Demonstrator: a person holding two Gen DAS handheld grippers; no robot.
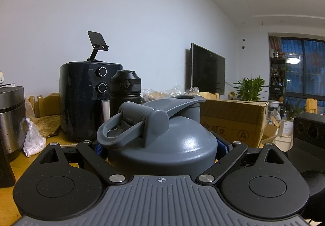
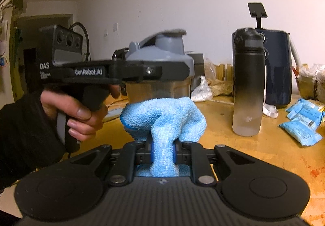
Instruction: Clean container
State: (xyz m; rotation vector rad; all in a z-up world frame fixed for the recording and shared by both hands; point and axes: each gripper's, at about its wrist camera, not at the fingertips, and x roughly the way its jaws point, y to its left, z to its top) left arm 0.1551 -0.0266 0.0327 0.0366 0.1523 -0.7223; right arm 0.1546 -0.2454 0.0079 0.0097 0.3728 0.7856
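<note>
A shaker bottle with a grey lid (image 1: 162, 140) and a clear body (image 2: 158, 89) is the container. My left gripper (image 1: 161, 146) is shut on it just under the lid and holds it upright; from the right wrist view the left gripper (image 2: 142, 71) is seen side on, clamped at the lid's rim. The lid's flip cap is open. My right gripper (image 2: 162, 152) is shut on a light blue microfibre cloth (image 2: 164, 118). The cloth is bunched against the lower front of the clear body.
A dark air fryer (image 1: 85, 100) with a phone stand on top and a black water bottle (image 2: 248, 81) stand on the wooden table (image 2: 254, 148). A cardboard box (image 1: 233, 122) is behind the shaker. Blue packets (image 2: 302, 122) lie at the right. A metal pot (image 1: 10, 120) stands left.
</note>
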